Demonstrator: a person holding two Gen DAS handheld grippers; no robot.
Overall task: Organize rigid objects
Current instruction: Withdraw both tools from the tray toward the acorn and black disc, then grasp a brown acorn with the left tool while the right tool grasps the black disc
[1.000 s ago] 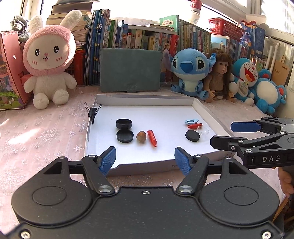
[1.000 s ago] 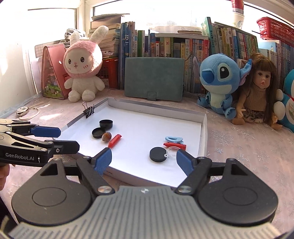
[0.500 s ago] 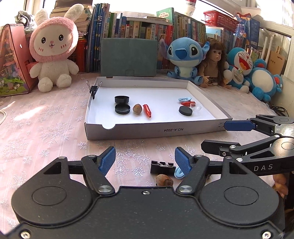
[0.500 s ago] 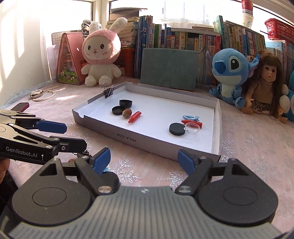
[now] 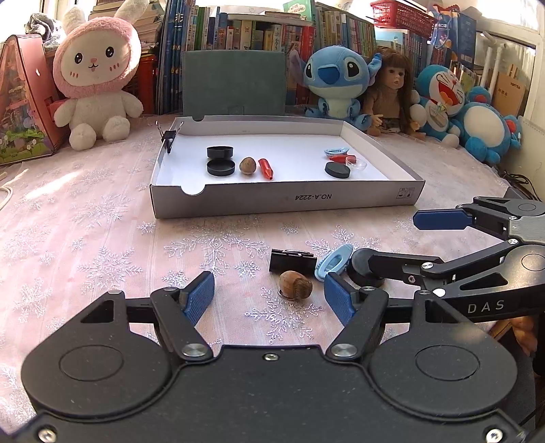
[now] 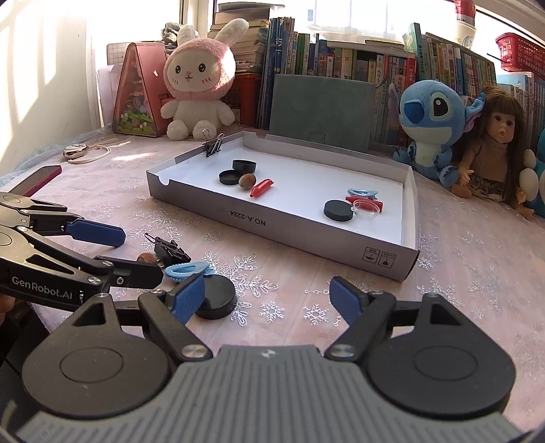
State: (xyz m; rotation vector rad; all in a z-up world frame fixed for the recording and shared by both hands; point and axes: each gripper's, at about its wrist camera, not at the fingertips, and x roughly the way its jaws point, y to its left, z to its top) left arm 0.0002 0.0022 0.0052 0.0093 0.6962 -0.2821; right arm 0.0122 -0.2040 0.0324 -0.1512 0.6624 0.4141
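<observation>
With both grippers, left (image 5: 269, 294) and right (image 6: 267, 294), spread and empty, we judge pickup next: centre the left on the nut (image 5: 295, 289) lying before the tray (image 5: 286, 201).

I am looking into a home, most likely a child's room or study corner. Along the table's far edge sit a pink-hooded bunny plush (image 5: 97, 76), a Stitch plush (image 5: 335, 80), a long-haired doll (image 5: 391, 90) and Doraemon plushes (image 5: 442, 98). Behind them a row of children's books (image 6: 357, 68) stands against a sunlit window. A snowflake-patterned tablecloth (image 5: 85, 218) covers the table, and a red plastic basket (image 5: 402, 13) sits atop the books at the far right corner.
</observation>
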